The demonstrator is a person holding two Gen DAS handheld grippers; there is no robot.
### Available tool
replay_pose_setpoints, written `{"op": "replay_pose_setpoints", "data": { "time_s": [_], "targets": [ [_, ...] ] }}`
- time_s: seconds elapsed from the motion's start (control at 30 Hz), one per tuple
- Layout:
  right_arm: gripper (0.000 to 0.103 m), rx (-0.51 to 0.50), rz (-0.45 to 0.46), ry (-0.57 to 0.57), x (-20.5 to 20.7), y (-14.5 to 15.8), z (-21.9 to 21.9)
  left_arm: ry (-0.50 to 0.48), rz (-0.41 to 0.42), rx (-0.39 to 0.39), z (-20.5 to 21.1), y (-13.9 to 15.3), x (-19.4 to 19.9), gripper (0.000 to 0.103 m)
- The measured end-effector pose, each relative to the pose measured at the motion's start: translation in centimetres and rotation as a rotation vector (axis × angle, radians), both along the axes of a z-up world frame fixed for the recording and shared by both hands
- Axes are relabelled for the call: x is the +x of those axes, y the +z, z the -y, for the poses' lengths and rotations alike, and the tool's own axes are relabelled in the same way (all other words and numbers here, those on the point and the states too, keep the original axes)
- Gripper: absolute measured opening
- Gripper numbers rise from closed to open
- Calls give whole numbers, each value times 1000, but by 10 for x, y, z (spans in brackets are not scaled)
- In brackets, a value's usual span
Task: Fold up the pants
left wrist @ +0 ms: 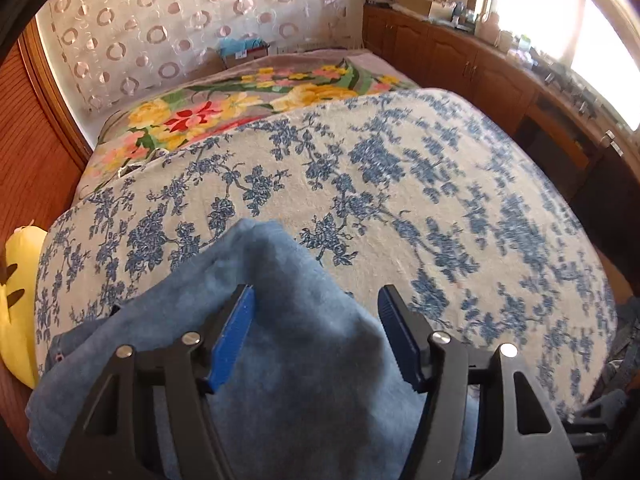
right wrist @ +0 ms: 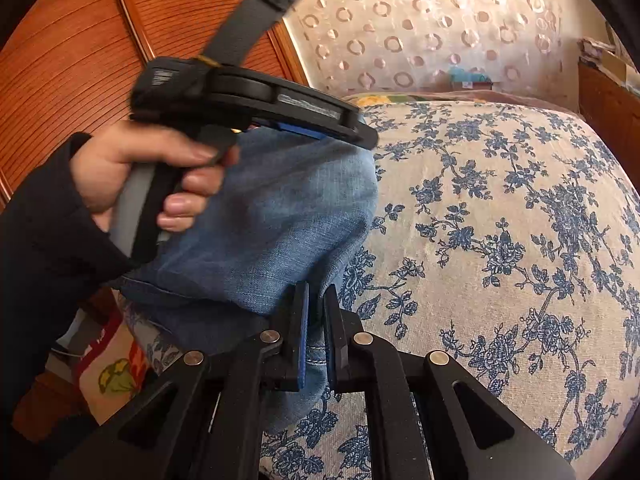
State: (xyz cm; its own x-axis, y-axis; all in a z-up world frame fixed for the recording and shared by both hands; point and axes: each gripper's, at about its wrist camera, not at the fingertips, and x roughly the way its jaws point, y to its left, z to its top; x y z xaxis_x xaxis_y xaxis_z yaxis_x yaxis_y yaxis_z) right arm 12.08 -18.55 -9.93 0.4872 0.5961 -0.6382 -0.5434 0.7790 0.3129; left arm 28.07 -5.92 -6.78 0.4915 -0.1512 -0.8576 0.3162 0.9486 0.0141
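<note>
Blue denim pants [left wrist: 296,344] lie bunched at the near edge of the bed. In the left wrist view a thick fold of them fills the gap between the blue pads [left wrist: 234,336] of my left gripper [left wrist: 318,292], which grips the bundle with its jaws wide apart. From the right wrist view, a hand [right wrist: 132,172] in a dark sleeve holds that left gripper [right wrist: 360,134] above the pants [right wrist: 272,224], and the cloth rises up to its tip. My right gripper [right wrist: 316,320] is shut on a stitched edge of the denim at the pants' near end.
A white bedspread with blue flowers [left wrist: 420,200] covers the bed, with a bright floral blanket [left wrist: 224,108] behind it. Left of the bed are a yellow plush toy [left wrist: 20,300] and a wooden panel [right wrist: 72,40]. Wooden cabinets [left wrist: 460,56] line the right. A printed bag [right wrist: 112,368] stands below.
</note>
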Motion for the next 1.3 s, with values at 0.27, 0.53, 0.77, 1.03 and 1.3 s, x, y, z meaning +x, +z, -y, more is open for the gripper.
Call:
{"op": "replay_pose_setpoints", "data": {
  "time_s": [0.27,0.53,0.77,1.03,1.3],
  "targets": [
    [3,47,14,20,1,12,0,13,18,93,1,-12,9,15],
    [4,51,43,47,-4,30,-5,34,128,7,-33,31,-16,4],
    [8,75,94,-7,-5,52,23,46,211,-59,-74,67,-51,4],
    [9,31,34,-6,31,33,4,59,253,-114,-104,84,-79,4],
    [9,27,1,118,14,24,-45,102,279,-146,-145,88,-102,4]
  ]
}}
